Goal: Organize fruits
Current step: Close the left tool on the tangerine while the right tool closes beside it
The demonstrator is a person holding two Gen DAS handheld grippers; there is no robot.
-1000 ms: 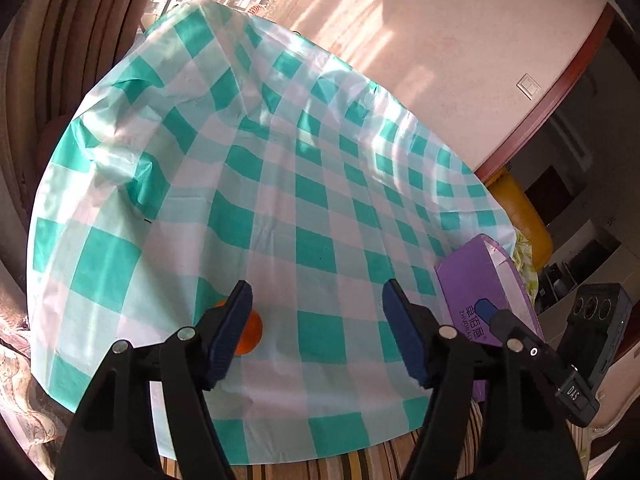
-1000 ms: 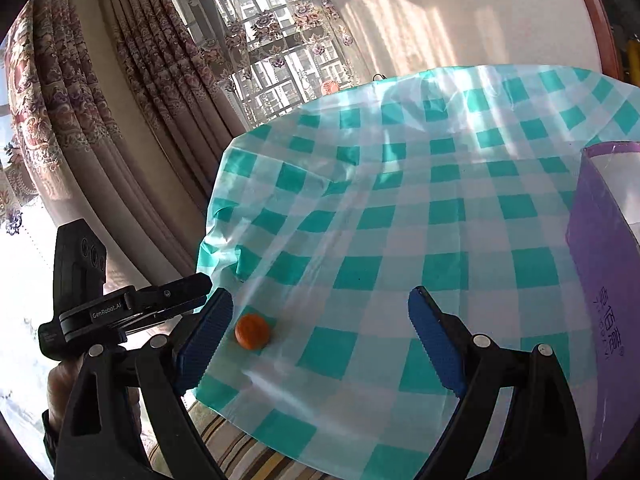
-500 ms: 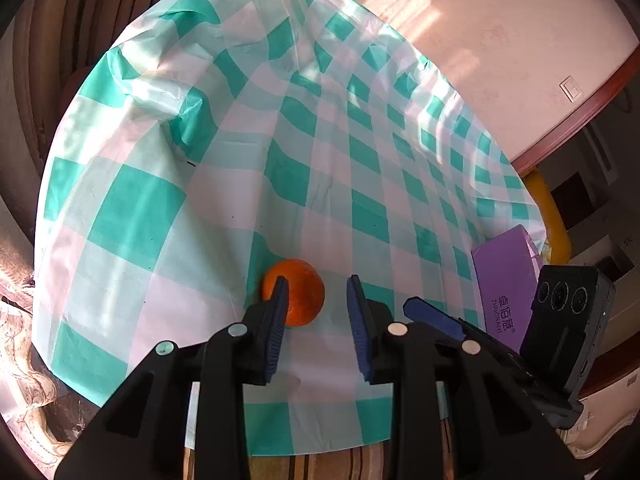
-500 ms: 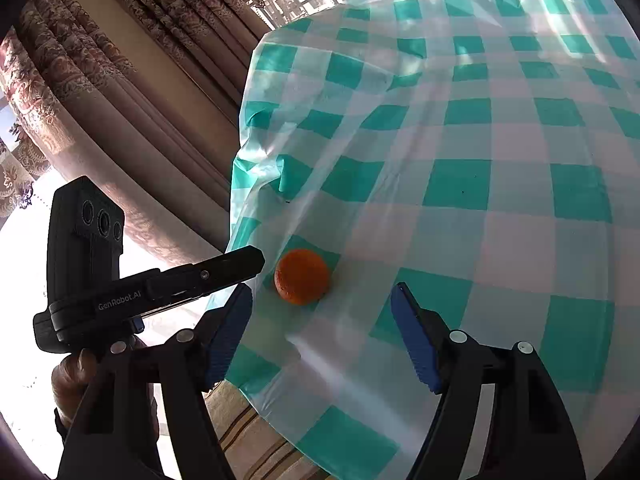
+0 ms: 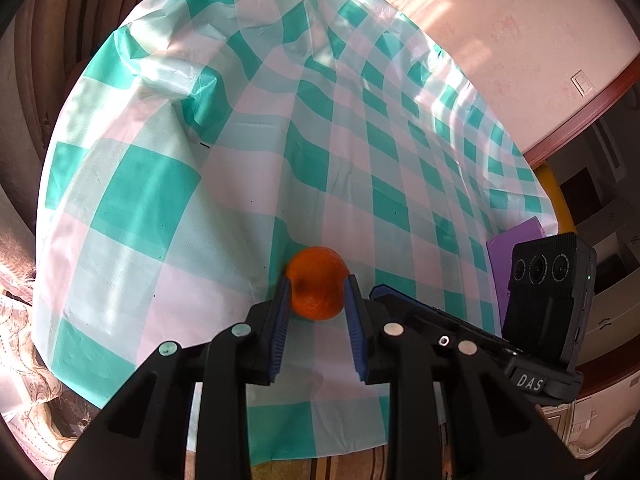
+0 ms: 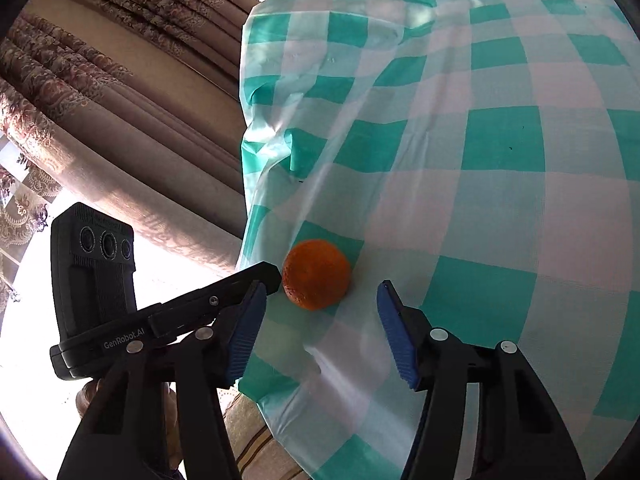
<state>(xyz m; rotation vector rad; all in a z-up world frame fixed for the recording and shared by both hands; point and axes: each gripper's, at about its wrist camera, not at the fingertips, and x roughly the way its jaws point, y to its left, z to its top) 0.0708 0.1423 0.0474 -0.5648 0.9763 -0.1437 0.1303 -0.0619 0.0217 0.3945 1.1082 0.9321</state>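
A small orange point(image 5: 317, 272) rests on the green-and-white checked tablecloth point(image 5: 360, 160) close to the table's near edge. My left gripper point(image 5: 318, 286) is shut on it, a blue pad pressing each side. In the right wrist view the same orange point(image 6: 316, 274) sits just at the tips of my right gripper point(image 6: 320, 308). Its jaws are closing, with gaps on both sides and no pad touching the fruit. One black finger point(image 6: 256, 276) of the left gripper touches the orange's left side there; the other is hidden.
A purple box point(image 5: 516, 248) stands on the cloth at the right, partly behind the right gripper's camera body point(image 5: 548, 296). The cloth hangs over the table's edge point(image 6: 280, 408) just below the fingers. Patterned curtains point(image 6: 100, 100) hang on the left.
The left jaws went from wide open to closed on the orange as the gripper sank toward it. The right gripper dropped closer to the orange and its jaws narrowed.
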